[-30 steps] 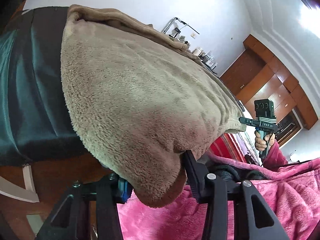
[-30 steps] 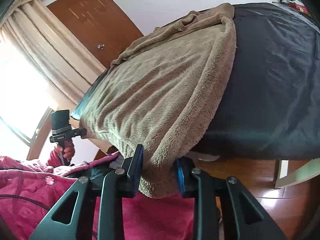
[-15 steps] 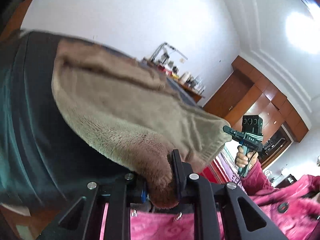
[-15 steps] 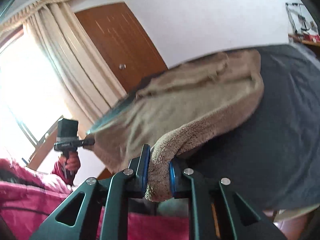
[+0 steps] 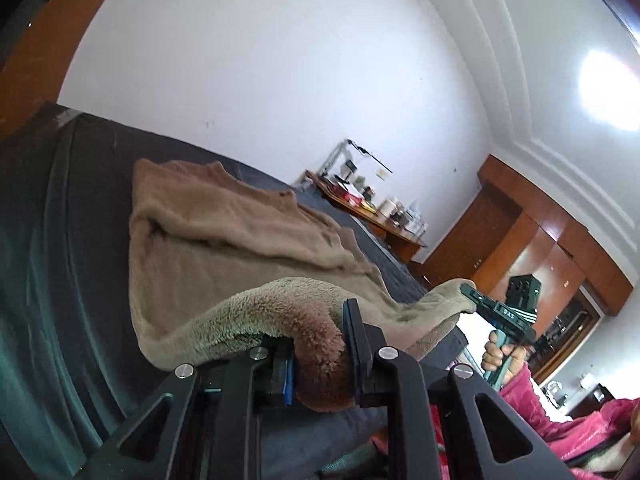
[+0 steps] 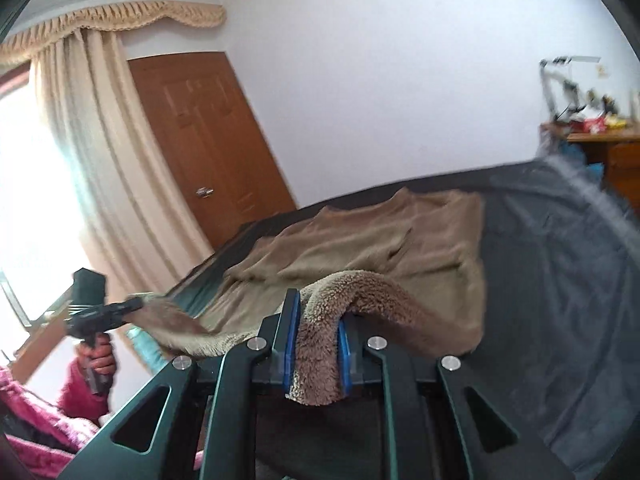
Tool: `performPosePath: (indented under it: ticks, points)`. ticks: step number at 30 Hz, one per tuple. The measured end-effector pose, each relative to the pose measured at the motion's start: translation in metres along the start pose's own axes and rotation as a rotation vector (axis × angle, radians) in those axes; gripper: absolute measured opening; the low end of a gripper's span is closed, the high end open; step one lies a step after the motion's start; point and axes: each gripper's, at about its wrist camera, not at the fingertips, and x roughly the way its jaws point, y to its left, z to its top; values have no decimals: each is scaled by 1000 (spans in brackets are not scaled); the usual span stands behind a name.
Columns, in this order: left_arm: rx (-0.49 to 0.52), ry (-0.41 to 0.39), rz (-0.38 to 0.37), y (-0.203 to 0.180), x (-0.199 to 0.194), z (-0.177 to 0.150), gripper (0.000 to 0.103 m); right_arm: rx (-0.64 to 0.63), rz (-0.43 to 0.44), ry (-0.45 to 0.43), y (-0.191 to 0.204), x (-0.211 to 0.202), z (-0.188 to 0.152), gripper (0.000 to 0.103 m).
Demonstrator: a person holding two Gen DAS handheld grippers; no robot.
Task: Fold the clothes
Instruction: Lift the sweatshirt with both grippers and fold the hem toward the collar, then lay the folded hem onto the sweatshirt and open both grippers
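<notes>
Both grippers, left gripper [image 5: 320,350] and right gripper [image 6: 316,354], had fingers clamped on the fleece garment's [image 5: 224,248] near hem; the thick pile could probably slip free, skewing the fold on the bed [image 6: 560,280].

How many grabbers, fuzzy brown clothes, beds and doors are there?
Grippers: 2, left gripper and right gripper
Fuzzy brown garment: 1
Bed with dark cover: 1
Wooden door: 1
Total: 5
</notes>
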Motion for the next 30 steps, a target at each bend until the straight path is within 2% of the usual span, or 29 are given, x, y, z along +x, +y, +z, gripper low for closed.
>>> performPosePath:
  ticks: [10,17,22,30]
  points:
    - [25,-47,47,5,18,52,21,-115,-200,-86,6,17,44,18]
    - [77,-90,68,5,34,99,21,-131,-280,-146,0,41,74,18]
    - [42,-111,80,22,56,134,21,-141,-349,-159,-8,66,95,18]
    - [-7,-133,133,53,97,184,21,-134,-405,-171,-30,120,134,18]
